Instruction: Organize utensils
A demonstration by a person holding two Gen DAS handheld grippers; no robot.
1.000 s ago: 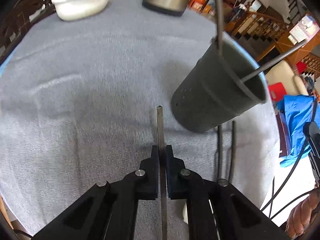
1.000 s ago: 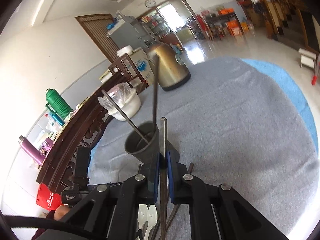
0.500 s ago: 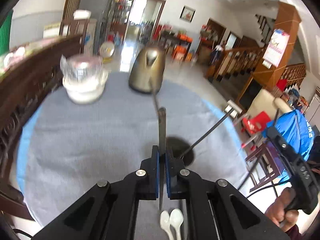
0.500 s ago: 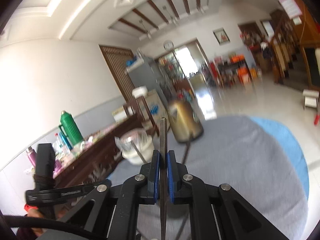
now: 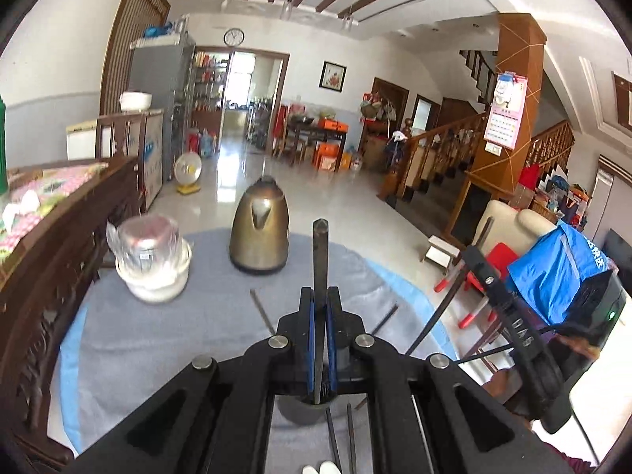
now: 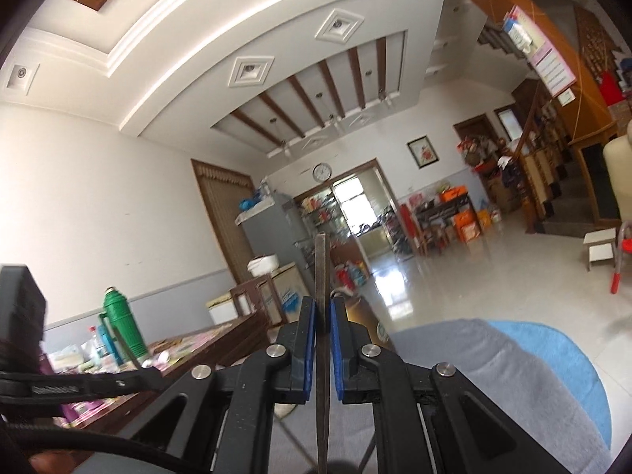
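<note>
Chopsticks (image 5: 320,260) clamped upright in both tongs (image 5: 320,316) over holder (image 5: 304,409); we've w/ two already in, more left beside it.

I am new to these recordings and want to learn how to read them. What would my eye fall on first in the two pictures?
In each view a black gripper fills the lower half, shut on a dark chopstick standing up along the centre line; the right gripper holds its own chopstick likewise. Beyond the left one, a brass-coloured kettle and a plastic-wrapped white bowl stand on the grey tablecloth.
</note>
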